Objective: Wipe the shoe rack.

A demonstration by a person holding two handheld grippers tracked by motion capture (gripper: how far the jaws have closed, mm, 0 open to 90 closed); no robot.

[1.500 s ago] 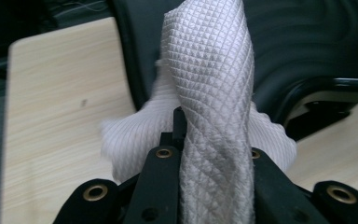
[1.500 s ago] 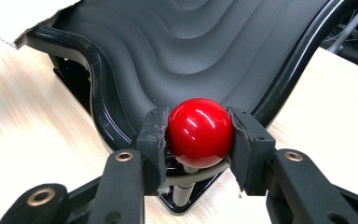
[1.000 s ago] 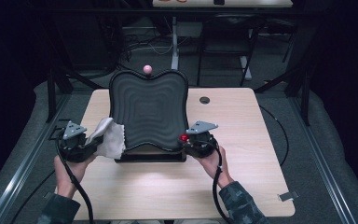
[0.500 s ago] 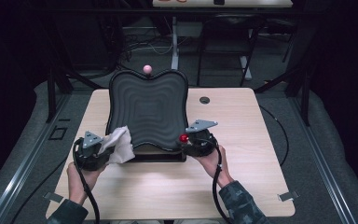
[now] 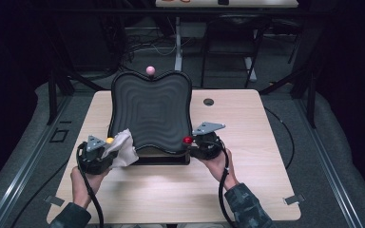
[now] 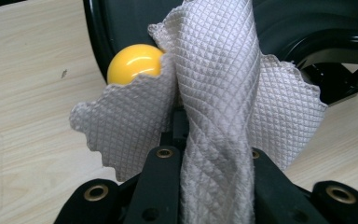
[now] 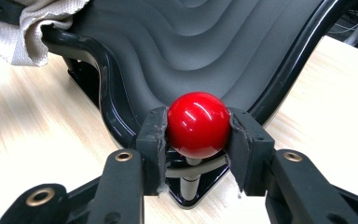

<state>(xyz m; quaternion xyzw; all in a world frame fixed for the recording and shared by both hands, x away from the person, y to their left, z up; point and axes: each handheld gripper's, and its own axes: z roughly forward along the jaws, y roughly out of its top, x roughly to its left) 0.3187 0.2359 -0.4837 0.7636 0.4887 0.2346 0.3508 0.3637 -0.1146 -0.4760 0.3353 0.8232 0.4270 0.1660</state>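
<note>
— Nearest edge first. Findings?

— Noted bare wooden bench (image 5: 171, 190) in front, with a hand on each tool. Found left claw (image 5: 103, 153) clamped narrow on a grey waffle-weave cloth (image 6: 214, 70), bunched upright between the jaws and fanning out to both sides above them.

— Location of cloth?

— Held at the near left corner of the black ridged tray (image 5: 151, 111), draped against a yellow ball (image 6: 134, 63) on that corner. Cannot tell how firmly pressed.

— And the right side?

— Found right claw (image 7: 198, 128) with jaws just closed in, gripping a red ball (image 7: 198, 123). Pads pressed on both sides of it. Ball mounted on a short stem at the tray's near right corner, just above the bench.

— Further back?

— Recorded tray tilted up on a dark stand, wavy ridges across its face. Observed a pink ball (image 5: 150, 70) at the top middle of the far rim. Noted a small round hole (image 5: 208, 101) in the bench, right of the tray.
</note>
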